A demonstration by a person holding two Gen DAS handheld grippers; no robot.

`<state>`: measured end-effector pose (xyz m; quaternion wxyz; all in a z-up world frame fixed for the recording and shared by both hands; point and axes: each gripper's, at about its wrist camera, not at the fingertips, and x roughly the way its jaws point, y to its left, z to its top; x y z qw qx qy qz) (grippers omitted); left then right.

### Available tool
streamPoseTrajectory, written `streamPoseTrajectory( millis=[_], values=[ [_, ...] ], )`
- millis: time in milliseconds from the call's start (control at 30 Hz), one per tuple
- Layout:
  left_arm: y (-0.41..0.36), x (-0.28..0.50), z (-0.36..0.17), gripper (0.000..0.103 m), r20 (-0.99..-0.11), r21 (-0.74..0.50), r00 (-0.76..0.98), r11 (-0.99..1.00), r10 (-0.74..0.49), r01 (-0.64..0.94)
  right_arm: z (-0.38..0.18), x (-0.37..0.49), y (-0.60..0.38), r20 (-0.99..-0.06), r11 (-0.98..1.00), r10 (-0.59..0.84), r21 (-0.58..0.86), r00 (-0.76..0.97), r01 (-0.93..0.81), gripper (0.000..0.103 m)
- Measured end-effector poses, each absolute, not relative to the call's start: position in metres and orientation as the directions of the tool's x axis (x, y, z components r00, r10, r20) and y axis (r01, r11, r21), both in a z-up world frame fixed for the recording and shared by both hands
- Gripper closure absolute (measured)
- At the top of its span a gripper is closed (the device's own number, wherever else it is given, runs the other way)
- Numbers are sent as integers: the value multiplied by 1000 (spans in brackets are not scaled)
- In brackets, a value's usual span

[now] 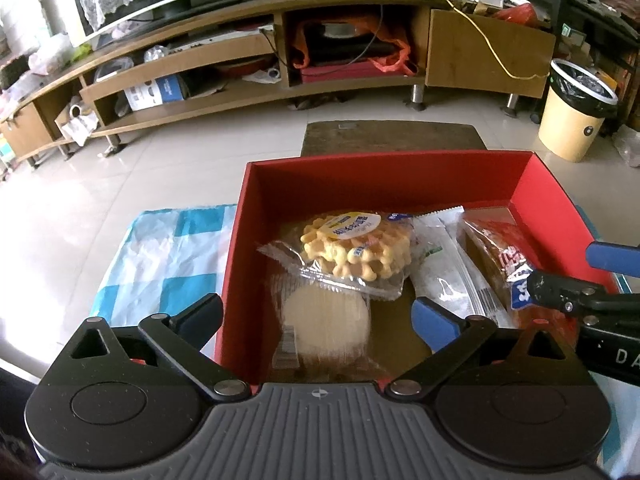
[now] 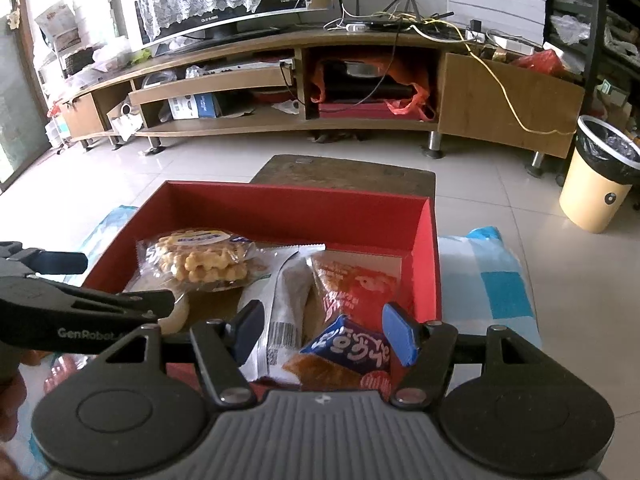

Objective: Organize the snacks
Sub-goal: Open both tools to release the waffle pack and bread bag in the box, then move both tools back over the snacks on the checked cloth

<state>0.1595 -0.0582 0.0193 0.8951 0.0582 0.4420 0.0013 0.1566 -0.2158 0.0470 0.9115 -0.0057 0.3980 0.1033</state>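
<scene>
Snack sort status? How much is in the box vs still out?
Done: the red box already holds the waffle pack, a round cake, a white wrapper and a red packet.
In hand: nothing. Left gripper and right gripper are both open over the box, the right above a blue-labelled snack.
Left: no snacks visible on the checked cloth.
</scene>
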Motion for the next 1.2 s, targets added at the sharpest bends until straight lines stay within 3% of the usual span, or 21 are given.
streamPoseTrajectory(
  millis=[600,833,1200],
  values=[
    [-17,107,22,1,-818,79,573,996,38,46,44,107,-208,-744,965,245,124,621,-231,42],
    [17,85,13,1,-851,-8,524,999,-25,34,33,92,-206,-763,962,256,143,594,-230,42],
    [92,79,16,2,-849,-136,528,975,-21,-179,28,80,-202,-772,950,299,188,561,-248,42]
  ],
)
